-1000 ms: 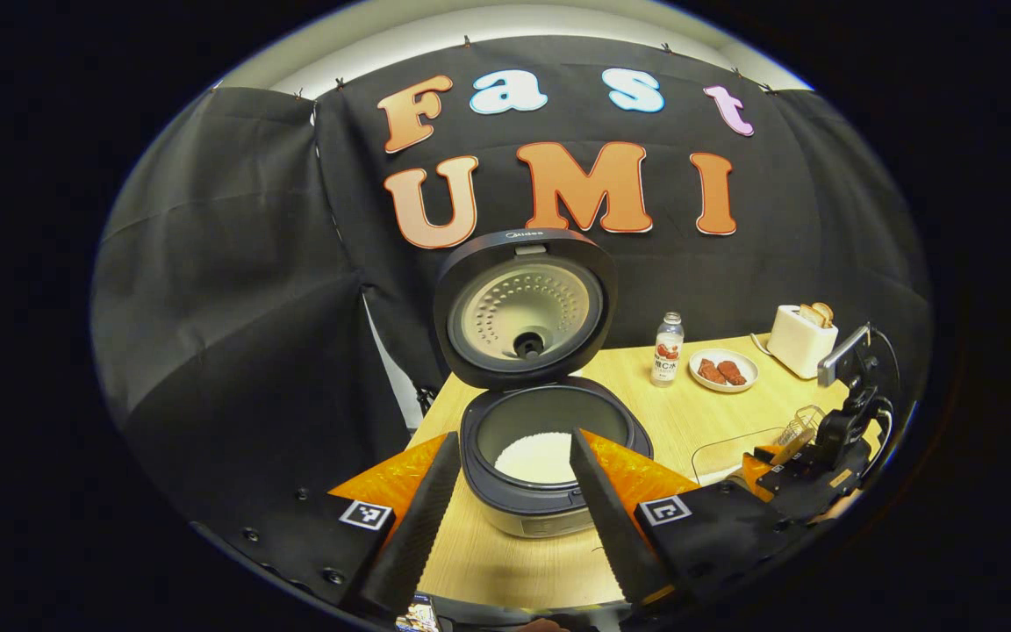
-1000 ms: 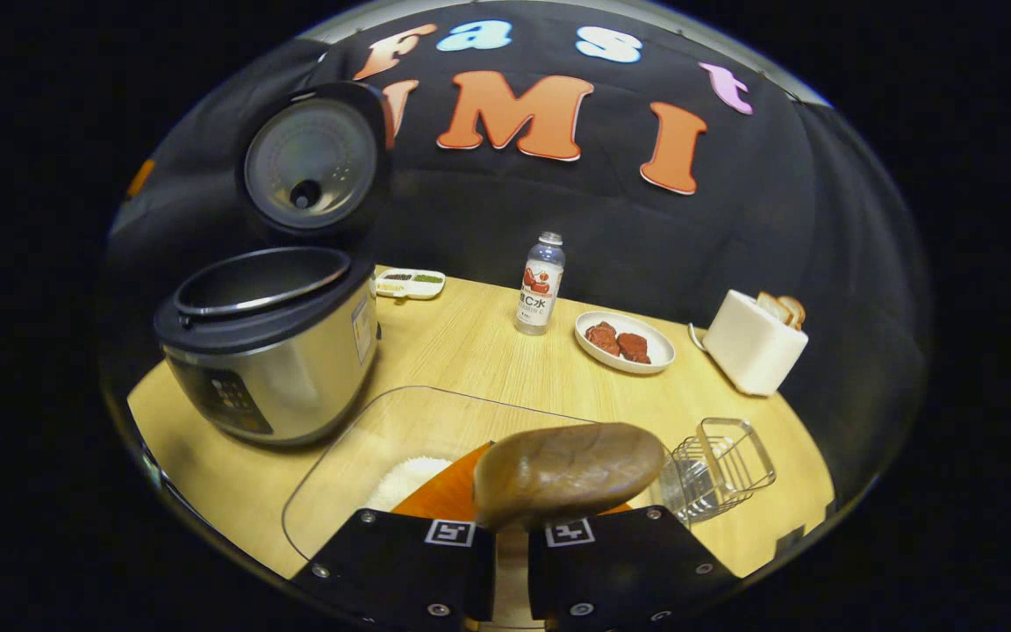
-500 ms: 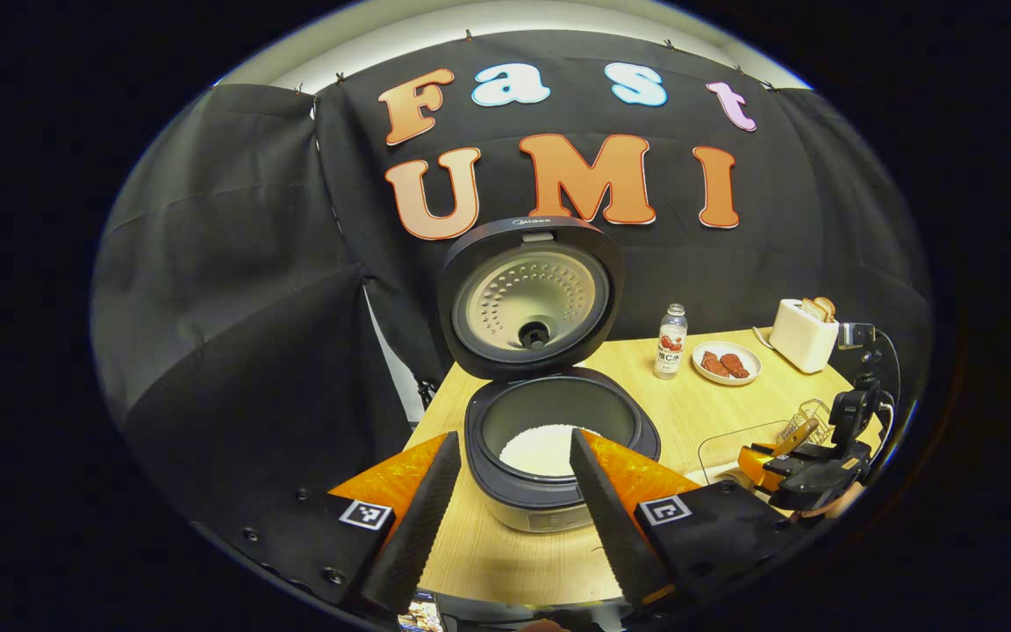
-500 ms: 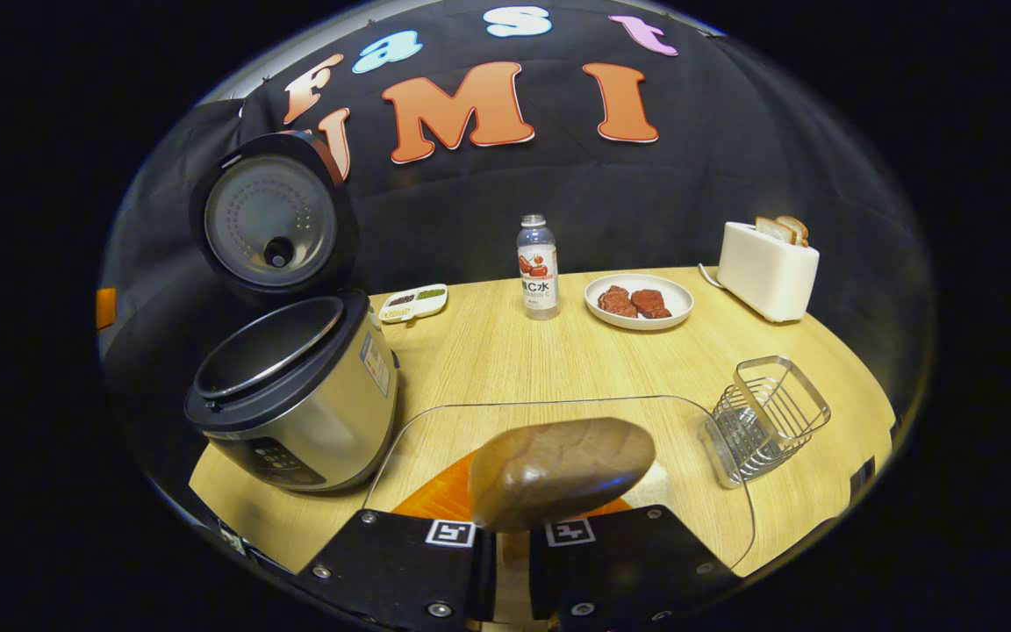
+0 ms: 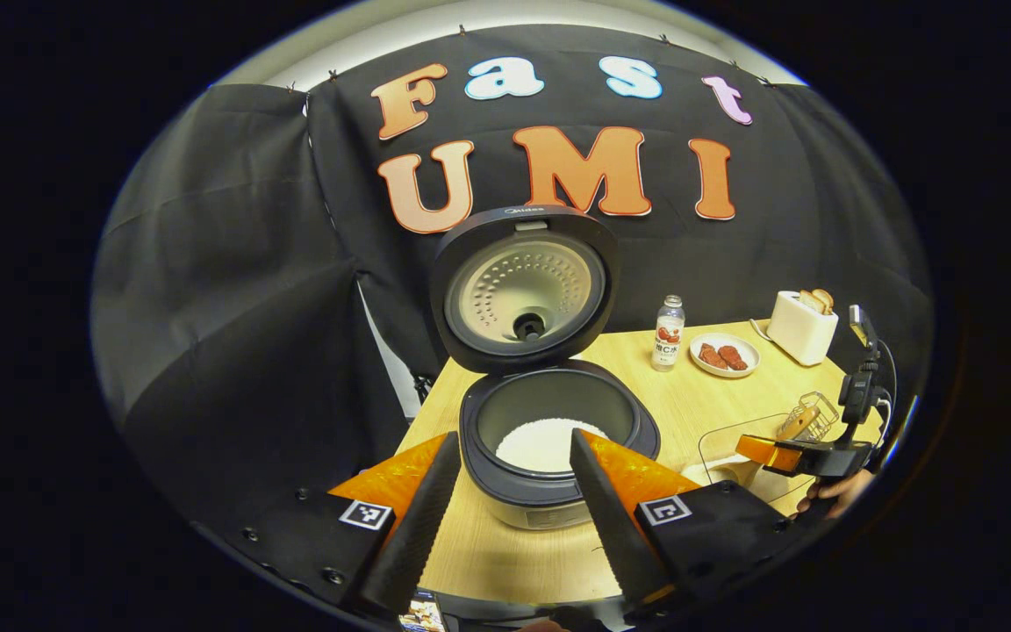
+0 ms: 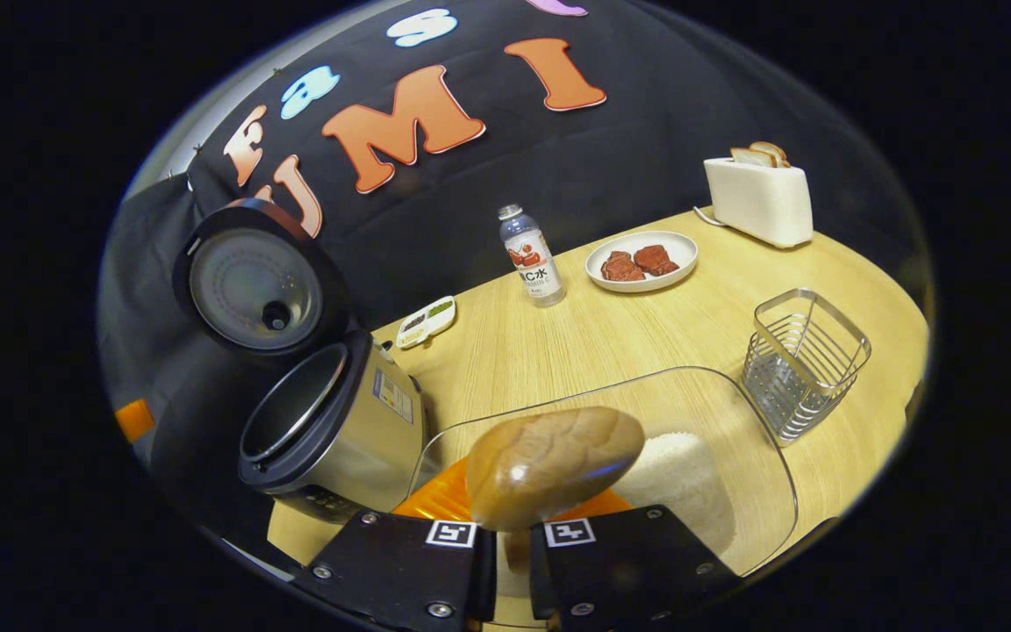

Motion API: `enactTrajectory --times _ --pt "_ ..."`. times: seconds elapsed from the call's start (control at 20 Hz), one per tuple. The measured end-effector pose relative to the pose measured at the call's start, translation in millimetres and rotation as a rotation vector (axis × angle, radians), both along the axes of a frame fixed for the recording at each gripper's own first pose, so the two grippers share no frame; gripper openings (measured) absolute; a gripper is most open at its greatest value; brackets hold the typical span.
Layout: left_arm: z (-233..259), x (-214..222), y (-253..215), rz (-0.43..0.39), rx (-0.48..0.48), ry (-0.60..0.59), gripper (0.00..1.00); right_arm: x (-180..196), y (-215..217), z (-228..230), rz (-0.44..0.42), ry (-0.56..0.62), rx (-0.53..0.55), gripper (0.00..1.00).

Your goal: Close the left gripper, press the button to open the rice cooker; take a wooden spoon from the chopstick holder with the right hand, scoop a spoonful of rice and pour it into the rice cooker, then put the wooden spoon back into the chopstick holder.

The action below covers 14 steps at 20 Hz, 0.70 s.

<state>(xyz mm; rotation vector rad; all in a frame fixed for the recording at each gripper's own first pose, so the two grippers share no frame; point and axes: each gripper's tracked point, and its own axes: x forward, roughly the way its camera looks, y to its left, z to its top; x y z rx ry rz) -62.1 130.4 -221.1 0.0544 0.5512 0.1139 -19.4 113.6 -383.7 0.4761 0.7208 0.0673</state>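
The rice cooker (image 5: pixel 549 439) stands open with its lid (image 5: pixel 525 290) upright and white rice in the pot. My left gripper (image 5: pixel 514 436) hangs open just in front of it, holding nothing. My right gripper (image 6: pixel 512 527) is shut on the handle of the wooden spoon (image 6: pixel 554 458). The spoon's bowl hovers over the glass container (image 6: pixel 760 456), beside the rice heap (image 6: pixel 677 474); no rice shows on the spoon. The wire chopstick holder (image 6: pixel 806 362) stands to the right of the container. The left gripper view shows the right gripper (image 5: pixel 799 452) far right, held by a hand (image 5: pixel 830 493).
A drink bottle (image 6: pixel 530 254), a plate of meat (image 6: pixel 641 262) and a white toaster with bread (image 6: pixel 758 200) line the back of the wooden table (image 6: pixel 558 342). A small divided dish (image 6: pixel 428 320) lies behind the cooker. The table edge runs close on the right.
The right gripper has swung and tilted to the right with the spoon, bringing the bowl next to the rice heap in the glass container. The left gripper has hardly moved.
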Motion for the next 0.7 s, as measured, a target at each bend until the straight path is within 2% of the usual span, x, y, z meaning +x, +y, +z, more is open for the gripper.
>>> enactTrajectory --times 0.25,0.3,0.35,0.5,0.55,0.6,0.7 --pt "-0.5 0.5 -1.7 -0.001 0.004 0.006 0.87 3.4 -0.2 2.7 -0.051 0.013 0.154 0.14" --pt "-0.4 0.0 -2.9 -0.001 0.002 0.006 0.80 2.4 2.3 3.8 -0.055 0.014 0.186 0.14" --pt "-0.2 0.5 -3.7 -0.001 0.002 0.007 0.87 1.4 1.3 3.1 -0.060 0.021 0.204 0.14" --pt "1.8 1.0 -6.9 -0.006 0.007 0.003 0.87 0.5 -3.5 1.1 -0.078 0.034 0.271 0.15" --pt "2.8 0.2 -7.0 -0.006 0.010 0.000 0.80 0.8 -7.9 3.6 -0.091 0.032 0.304 0.14" --pt "3.0 0.0 -8.1 -0.007 0.011 -0.001 0.87 0.1 -9.6 8.1 -0.105 0.025 0.343 0.14" --pt "4.0 0.7 -9.5 -0.005 0.009 -0.002 0.87 1.4 -19.7 15.2 -0.133 0.012 0.404 0.14"
